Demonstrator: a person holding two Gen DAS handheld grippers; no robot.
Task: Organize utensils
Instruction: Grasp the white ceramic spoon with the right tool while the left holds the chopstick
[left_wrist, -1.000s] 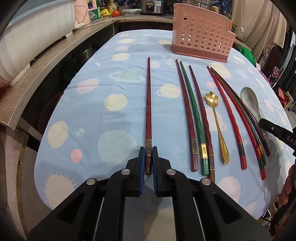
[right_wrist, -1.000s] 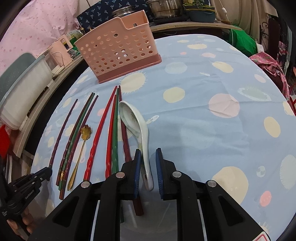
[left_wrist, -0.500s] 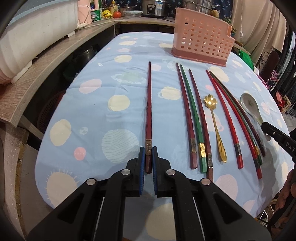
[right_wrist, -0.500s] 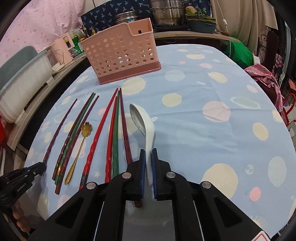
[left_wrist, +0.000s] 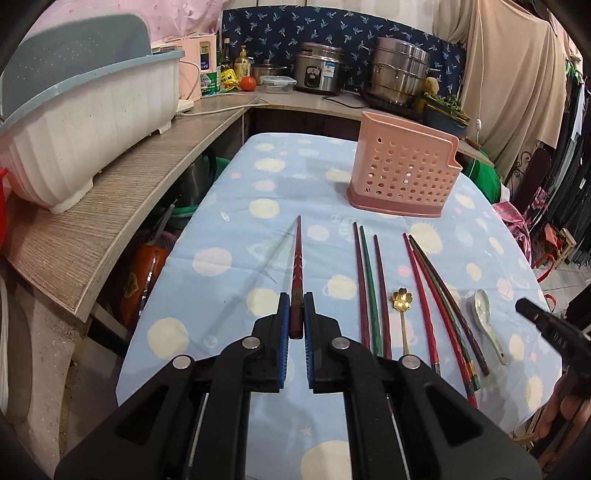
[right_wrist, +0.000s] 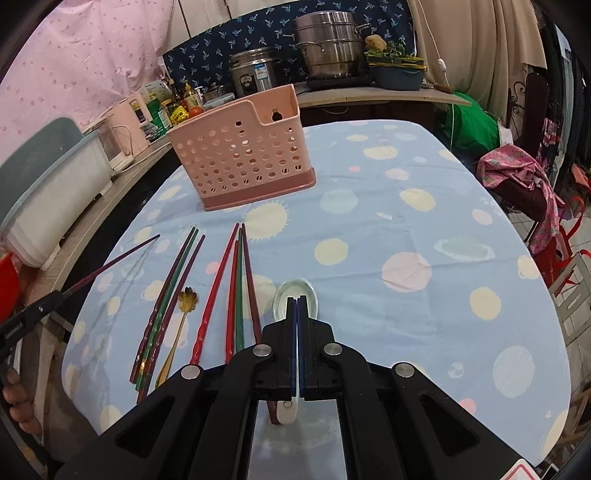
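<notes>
While my left gripper (left_wrist: 296, 301) is clamped on the thick end of a dark red chopstick (left_wrist: 297, 258), the stick juts forward from the blue pads with its tip angled out over the table. It hangs clear of the tablecloth (left_wrist: 240, 229), and its thin shadow falls on the cloth to the left.

To the right of it, flat on the cloth, lie the other utensils in a rough row. First comes a trio of chopsticks (left_wrist: 369, 288), dark red, green, dark red, close together. Next is a small gold spoon (left_wrist: 402, 301) with a flower-shaped bowl. Beyond it are four more chopsticks (left_wrist: 421, 291), red, green and dark, bunched and partly crossing. Last is a white ceramic soup spoon (left_wrist: 483, 312).

My right gripper (right_wrist: 297, 301) has its jaws pressed almost together with nothing between the pads. From its own camera the soup spoon lies directly under it, bowl showing past the tips. From the left camera that gripper is above and to the right of the spoon, not touching it.

A pink perforated utensil holder (left_wrist: 402, 173) stands upright farther back on the table, well apart from the row. The cloth is pale blue with planets and suns. Along the left runs a wooden shelf (left_wrist: 110, 206) carrying a white dish tub (left_wrist: 85, 125), and steel pots (left_wrist: 319, 72) sit on the counter behind.
</notes>
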